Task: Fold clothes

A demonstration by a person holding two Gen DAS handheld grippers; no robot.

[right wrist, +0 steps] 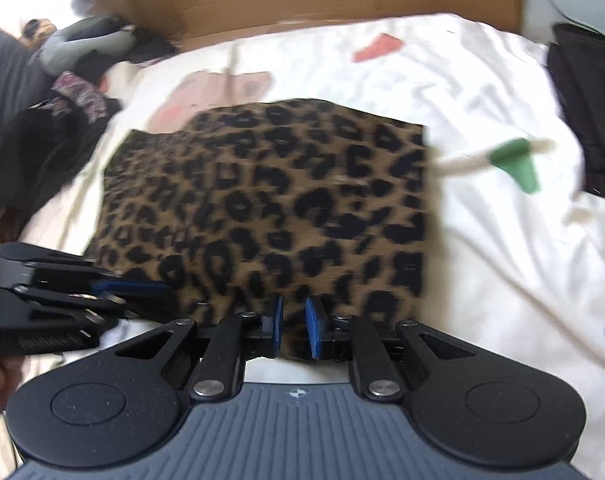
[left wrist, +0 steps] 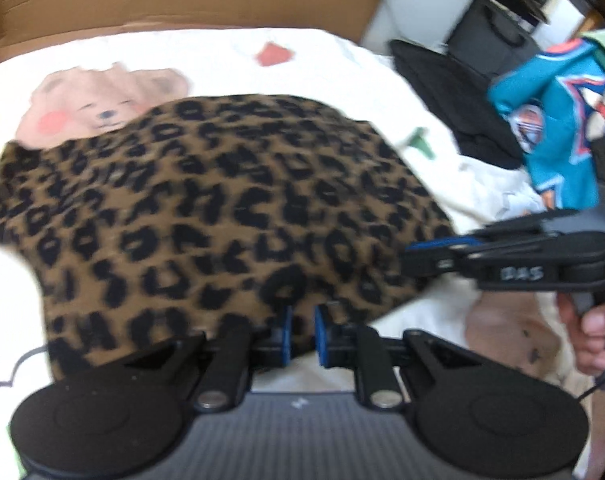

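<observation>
Leopard-print garment [right wrist: 270, 208] is lying folded flat on the white printed sheet [right wrist: 502, 240]. Left gripper [left wrist: 301, 330] and right gripper [right wrist: 292, 330] are both sitting at its near edge, jaws slightly parted with cloth between; actual pinch: cannot tell.

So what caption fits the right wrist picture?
Right gripper at the near edge of a leopard-print garment on a white bedsheet.

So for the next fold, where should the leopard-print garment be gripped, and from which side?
Probably by its near hem, from the near side. The leopard-print garment lies flat on the white bedsheet as a rough rectangle, and that straight edge faces both grippers. The left gripper and right gripper already sit there, fingers slightly apart around the cloth.
</observation>
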